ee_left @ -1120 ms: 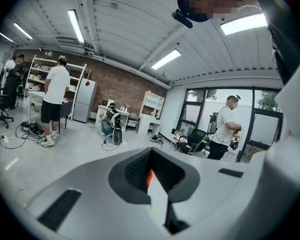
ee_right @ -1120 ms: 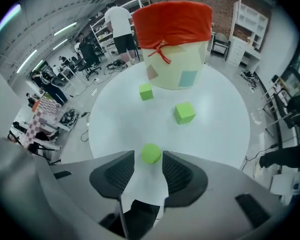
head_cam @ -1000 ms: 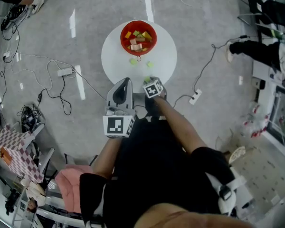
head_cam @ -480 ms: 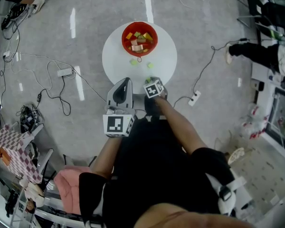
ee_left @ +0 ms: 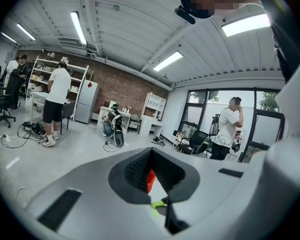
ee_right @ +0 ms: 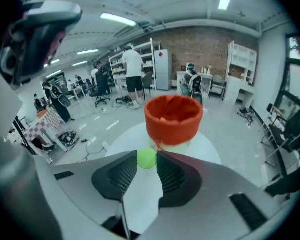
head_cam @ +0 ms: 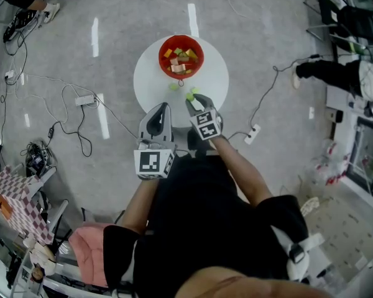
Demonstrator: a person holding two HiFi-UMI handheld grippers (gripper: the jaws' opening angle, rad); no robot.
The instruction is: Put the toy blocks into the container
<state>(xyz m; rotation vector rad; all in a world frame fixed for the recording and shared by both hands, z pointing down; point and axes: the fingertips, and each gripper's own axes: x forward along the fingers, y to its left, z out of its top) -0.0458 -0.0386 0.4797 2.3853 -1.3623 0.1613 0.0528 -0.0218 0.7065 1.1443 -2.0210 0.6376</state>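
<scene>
Green block (ee_right: 146,159) between right tongs (head_cam: 191,98), near red container (ee_right: 174,118).

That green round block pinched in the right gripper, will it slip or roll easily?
The green block looks round, so it would probably roll if it landed on the table. The right gripper, its jaws just closed, pinches it only at the tips, so it might squirt out.

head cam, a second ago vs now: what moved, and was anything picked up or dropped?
The right gripper has just been closing its fingers on a green block at the near edge of the table. It then lifted the block, now pinched between the fingers, toward the red container. Unchanged: the left gripper stayed where it was, and the container stayed in place with its blocks.
</scene>
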